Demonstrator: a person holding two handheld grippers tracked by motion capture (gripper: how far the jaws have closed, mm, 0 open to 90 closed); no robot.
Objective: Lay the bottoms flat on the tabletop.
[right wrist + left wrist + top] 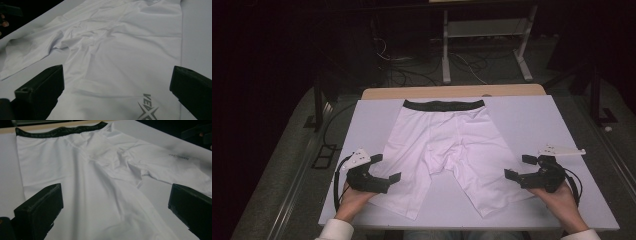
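The left gripper point(385, 168) and right gripper point(518, 167) hovered at the near edge of the white table point(532, 120), jaws spread wide and empty; between them white compression shorts point(447, 145) lay flat, black waistband point(444, 105) at the far side. The fabric looked light, soft and stretchy, likely to bunch; the near leg hems seemed the best places to pinch.

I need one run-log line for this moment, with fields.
item: white shorts flat on table | left tool open at left leg | right tool open at right leg | grasp: none yet
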